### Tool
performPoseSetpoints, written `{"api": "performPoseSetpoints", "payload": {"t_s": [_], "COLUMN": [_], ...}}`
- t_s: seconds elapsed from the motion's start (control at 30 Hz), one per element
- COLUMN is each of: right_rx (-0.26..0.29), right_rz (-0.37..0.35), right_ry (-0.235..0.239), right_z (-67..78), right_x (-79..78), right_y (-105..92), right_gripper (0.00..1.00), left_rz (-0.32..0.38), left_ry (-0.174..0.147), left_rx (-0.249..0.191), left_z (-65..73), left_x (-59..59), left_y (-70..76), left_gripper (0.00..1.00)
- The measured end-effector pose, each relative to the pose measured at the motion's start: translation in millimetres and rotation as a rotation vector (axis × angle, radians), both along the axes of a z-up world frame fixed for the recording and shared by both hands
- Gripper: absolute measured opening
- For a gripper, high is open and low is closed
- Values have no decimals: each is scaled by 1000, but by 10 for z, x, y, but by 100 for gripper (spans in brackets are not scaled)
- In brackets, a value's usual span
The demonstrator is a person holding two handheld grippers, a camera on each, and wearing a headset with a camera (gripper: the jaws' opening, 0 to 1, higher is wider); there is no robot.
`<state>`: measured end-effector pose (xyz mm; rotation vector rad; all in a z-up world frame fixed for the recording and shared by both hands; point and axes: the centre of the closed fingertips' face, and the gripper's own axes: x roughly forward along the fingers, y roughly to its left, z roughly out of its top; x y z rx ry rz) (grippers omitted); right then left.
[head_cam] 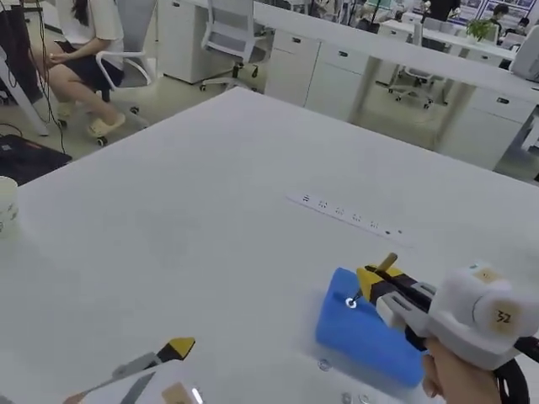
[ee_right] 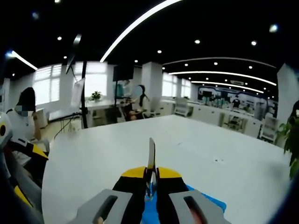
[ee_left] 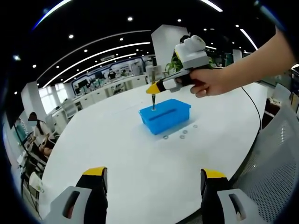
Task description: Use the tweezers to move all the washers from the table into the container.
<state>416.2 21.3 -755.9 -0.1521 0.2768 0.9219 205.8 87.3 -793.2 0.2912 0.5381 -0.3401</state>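
Observation:
My right gripper (head_cam: pixel 370 282) is shut on the tweezers (head_cam: pixel 383 268), which point down over the blue container (head_cam: pixel 370 341). At the tweezers' tip hangs a small washer (head_cam: pixel 351 303), above the container's inside. In the left gripper view the right gripper (ee_left: pixel 153 88), held by a hand, has the tweezers (ee_left: pixel 153 100) reaching into the container (ee_left: pixel 166 116). Several loose washers (ee_left: pixel 182 136) lie on the table beside the container, also seen as washers (head_cam: pixel 324 364) in the head view. My left gripper (ee_left: pixel 154 182) is open and holds nothing, low at the table's near edge (head_cam: pixel 184 370).
A white table (head_cam: pixel 210 219) carries a recessed socket strip (head_cam: pixel 349 216) behind the container. A paper cup (head_cam: pixel 5 202) stands at the left edge. A person sits on a chair (head_cam: pixel 126 59) beyond the table. A mesh chair (ee_left: pixel 275 168) is close on the right.

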Motion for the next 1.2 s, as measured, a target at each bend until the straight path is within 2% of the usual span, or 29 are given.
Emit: {"api": "performPoseSetpoints", "payload": {"t_s": [0.13,0.2,0.27,0.37,0.43,0.57,0.7,0.8,0.9,1.07,1.2], "right_rx": [44,53,50,22,25,26,18,5,-2,-30,-33], "right_rz": [-39,-48,-54,-63,-65,-65,-68,-60,-52,-53,-46], "right_ry": [46,49,68,70,80,105,94,90,78,79,101], "right_z": [-123,-188,-257,-381,-437,-527,-562,-599,-600,-606,-601], "right_x": [59,92,102,137,159,198,232,227,207,205,188], "right_y": [-18,-31,-33,-40,-34,16,47,86,106,104,116], "right_gripper": [4,4,4,4,4,4,4,4,4,4,5], "left_rz": [-3,-1,9,12,13,16,26,31,31,25,25], "left_ry": [17,16,14,29,25,38,28,40,38,44,45], "left_rx": [1,12,14,9,18,22,27,23,28,21,26], "left_z": [-31,-33,-32,-54,-52,-77,-62,-78,-78,-89,-94], "left_x": [-10,-9,-1,-9,-7,-15,-5,-12,-11,-15,-17], "left_y": [-2,8,29,31,41,49,72,78,81,69,73], "left_gripper": [81,82,84,84,83,83,82,81,81,81,81]}}
